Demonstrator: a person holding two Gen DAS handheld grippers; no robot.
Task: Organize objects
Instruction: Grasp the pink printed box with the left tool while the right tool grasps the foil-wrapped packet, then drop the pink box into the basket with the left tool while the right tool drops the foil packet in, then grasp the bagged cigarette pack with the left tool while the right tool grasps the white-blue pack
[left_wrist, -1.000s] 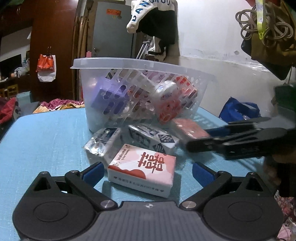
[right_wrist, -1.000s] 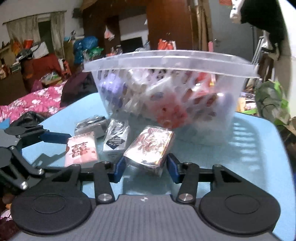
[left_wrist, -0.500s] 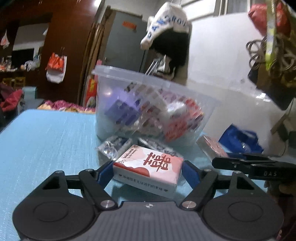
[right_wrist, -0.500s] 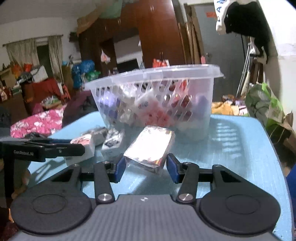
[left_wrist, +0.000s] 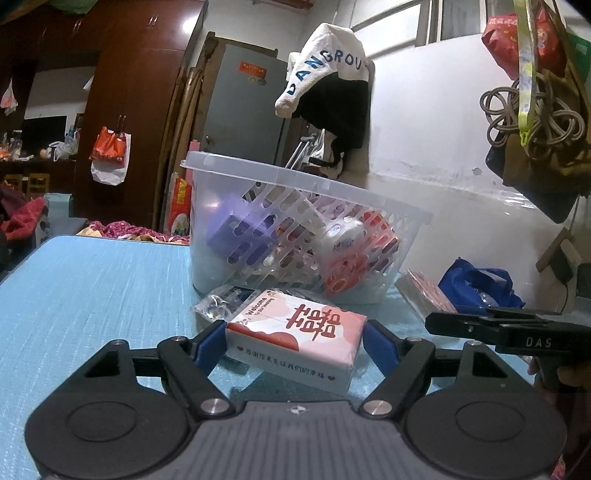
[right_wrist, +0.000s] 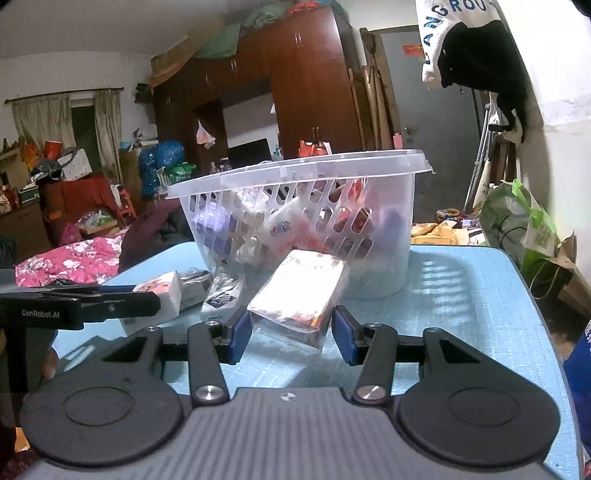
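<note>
Both grippers (left_wrist: 295, 341) (right_wrist: 291, 328) lifted — two packets (left_wrist: 295, 332) (right_wrist: 299, 299).

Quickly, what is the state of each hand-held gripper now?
Left hand-held gripper: shut on the pink tissue pack.
Right hand-held gripper: shut on the shiny packet.

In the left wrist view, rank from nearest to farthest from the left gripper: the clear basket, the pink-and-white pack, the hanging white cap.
1. pink-and-white pack: between the left gripper fingers.
2. clear basket: behind it on the table.
3. white cap: hanging high, beyond the basket.
</note>
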